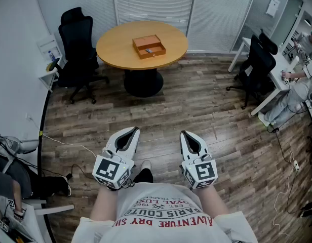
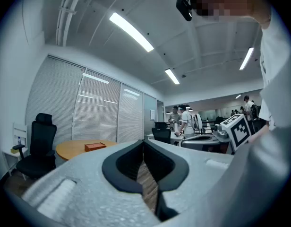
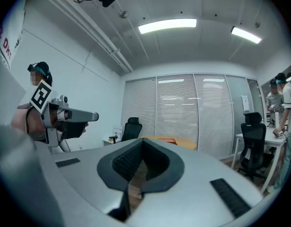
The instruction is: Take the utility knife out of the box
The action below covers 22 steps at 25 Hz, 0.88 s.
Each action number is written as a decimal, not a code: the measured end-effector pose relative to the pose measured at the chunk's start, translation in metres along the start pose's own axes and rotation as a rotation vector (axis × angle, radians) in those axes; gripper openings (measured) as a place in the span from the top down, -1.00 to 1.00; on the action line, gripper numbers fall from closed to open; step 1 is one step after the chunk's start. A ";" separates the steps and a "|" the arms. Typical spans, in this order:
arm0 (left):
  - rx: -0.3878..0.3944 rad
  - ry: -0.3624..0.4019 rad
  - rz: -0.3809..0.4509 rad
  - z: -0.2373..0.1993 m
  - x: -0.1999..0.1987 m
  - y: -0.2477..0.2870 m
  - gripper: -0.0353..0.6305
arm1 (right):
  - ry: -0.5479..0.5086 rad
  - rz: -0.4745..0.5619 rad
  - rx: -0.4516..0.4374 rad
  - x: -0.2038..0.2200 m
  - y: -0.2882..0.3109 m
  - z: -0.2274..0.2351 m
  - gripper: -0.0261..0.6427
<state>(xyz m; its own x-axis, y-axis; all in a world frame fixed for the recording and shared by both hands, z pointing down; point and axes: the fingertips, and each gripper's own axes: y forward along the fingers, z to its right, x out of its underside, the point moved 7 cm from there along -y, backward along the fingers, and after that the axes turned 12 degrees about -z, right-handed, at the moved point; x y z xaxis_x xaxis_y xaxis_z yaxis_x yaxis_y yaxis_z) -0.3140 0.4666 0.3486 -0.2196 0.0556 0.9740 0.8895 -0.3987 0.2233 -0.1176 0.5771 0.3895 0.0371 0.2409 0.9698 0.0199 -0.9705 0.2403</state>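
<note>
Left gripper [image 1: 132,130], right gripper [image 1: 185,133] level, apparently closed

The box [image 1: 149,46] is reddish brown, and the round table [image 1: 115,49] under it is pale yellow wood on a black foot. The floor [image 1: 196,105] shows long planks in grey-brown tones. The office chair [image 1: 77,39] is black. The left gripper [image 1: 132,130] and the right gripper [image 1: 185,133] are light grey with black inner pads, each with black-and-white square markers on its cube. The shirt [image 1: 146,201] is white with red letters. The blinds [image 1: 151,1] are white with thin horizontal lines.
</note>
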 end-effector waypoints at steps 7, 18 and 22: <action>0.005 -0.003 -0.007 0.005 -0.002 0.009 0.86 | 0.002 -0.009 -0.004 0.001 0.001 0.008 0.90; 0.015 -0.026 -0.034 -0.005 0.006 0.024 0.86 | 0.065 -0.022 -0.019 0.008 0.017 0.015 0.90; 0.021 -0.032 -0.040 -0.016 0.009 0.035 0.86 | 0.072 -0.044 -0.013 0.009 0.032 0.021 0.90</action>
<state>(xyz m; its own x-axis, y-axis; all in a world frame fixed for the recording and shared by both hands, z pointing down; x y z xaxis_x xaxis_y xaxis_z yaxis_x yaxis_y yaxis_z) -0.2912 0.4381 0.3642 -0.2423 0.1000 0.9650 0.8887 -0.3763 0.2621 -0.0956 0.5482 0.4054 -0.0352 0.2825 0.9586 0.0070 -0.9591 0.2829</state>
